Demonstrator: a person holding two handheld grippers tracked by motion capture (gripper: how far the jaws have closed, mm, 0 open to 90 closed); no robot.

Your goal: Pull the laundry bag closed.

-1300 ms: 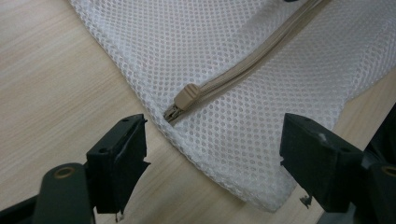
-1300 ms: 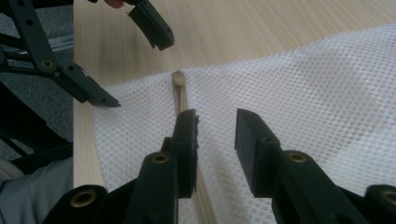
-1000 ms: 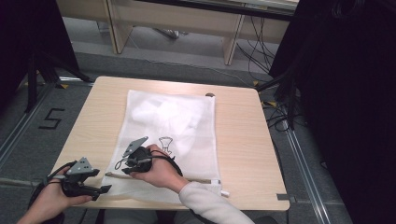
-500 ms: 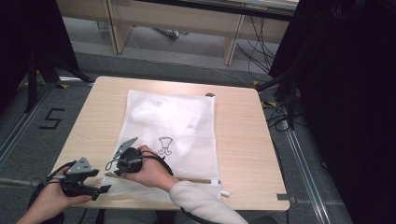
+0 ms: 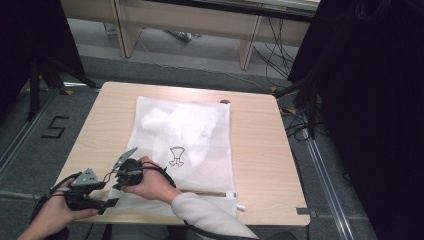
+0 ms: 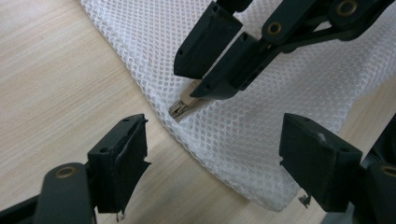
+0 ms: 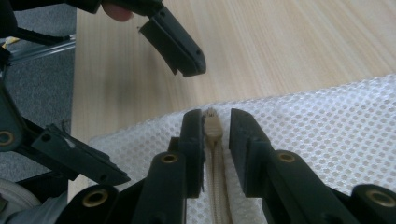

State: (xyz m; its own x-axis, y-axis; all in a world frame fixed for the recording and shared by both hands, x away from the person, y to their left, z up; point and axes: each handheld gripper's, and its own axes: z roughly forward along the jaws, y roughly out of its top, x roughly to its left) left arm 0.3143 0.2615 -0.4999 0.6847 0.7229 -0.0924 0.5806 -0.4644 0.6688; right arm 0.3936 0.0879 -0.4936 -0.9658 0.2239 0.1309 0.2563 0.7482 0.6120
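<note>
Grey carpet and dark curtains ring a light wooden table (image 5: 260, 150), so it's a pretty plain setup with nothing else cluttering the top. Biggest thing on it is a white mesh laundry bag (image 5: 192, 135), lying flat and running from the far middle of the table back to the near edge, with a little black cartoon printed on it and something pale and bunched inside its far half.

Along the bag's near edge runs a beige zipper (image 7: 217, 186), and its small slider with a metal pull (image 6: 183, 105) sits at the near-left corner of the bag, right where both tools meet.

Right gripper (image 7: 215, 122) has just been closing, and its 2 black jaws now sit either side of the slider with thin slivers of daylight left, so I'd call it straddling, not clamped yet. Left gripper (image 6: 212, 154) hovers just left of that corner with its jaws wide apart, the mesh edge lying between them but touching neither.

Handling-wise, my guess: this bag is super light and floppy, so it'll just slide or bunch up if you tug the zip with nothing holding it. The mesh looks soft but grippy enough to pinch. I'd grab the slider body or the pull tab with the right one, and pin the bag's corner seam with the left, close to the zip, so the fabric stays taut while the slider travels right.
</note>
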